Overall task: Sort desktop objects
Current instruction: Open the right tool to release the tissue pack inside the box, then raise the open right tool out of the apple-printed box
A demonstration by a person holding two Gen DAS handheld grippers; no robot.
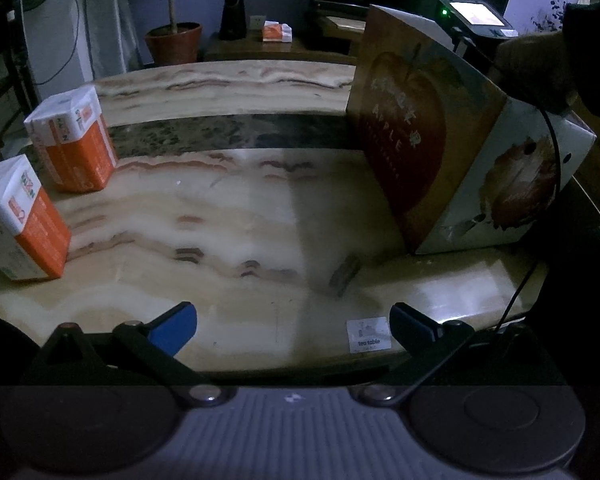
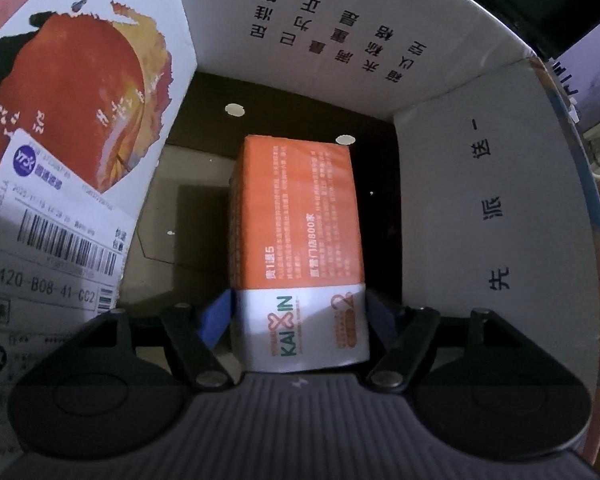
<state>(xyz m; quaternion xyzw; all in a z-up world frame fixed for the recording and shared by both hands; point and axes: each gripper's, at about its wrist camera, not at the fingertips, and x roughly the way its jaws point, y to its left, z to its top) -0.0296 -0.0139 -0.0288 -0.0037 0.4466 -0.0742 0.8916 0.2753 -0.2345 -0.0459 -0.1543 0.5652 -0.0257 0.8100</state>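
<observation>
Two orange-and-white tissue packs (image 1: 72, 140) (image 1: 20, 220) stand on the marble tea table (image 1: 240, 208) at the left. My left gripper (image 1: 292, 328) hovers open above the table's near edge with nothing between its blue pads. At the right stands an open apple-print carton (image 1: 460, 152). In the right wrist view, a third tissue pack (image 2: 296, 216) lies inside the carton (image 2: 480, 200) on its dark floor. My right gripper (image 2: 300, 316) points down into the carton. Its fingers stand on either side of the pack's white end, close beside it without a visible squeeze.
The carton's flap with a shipping label (image 2: 60, 220) rises at the left of the right gripper. A person's hand (image 1: 536, 68) reaches over the carton. Behind the table are a plant pot (image 1: 174, 42), a speaker (image 1: 233, 14), another tissue pack (image 1: 276, 32) and a lit screen (image 1: 476, 14).
</observation>
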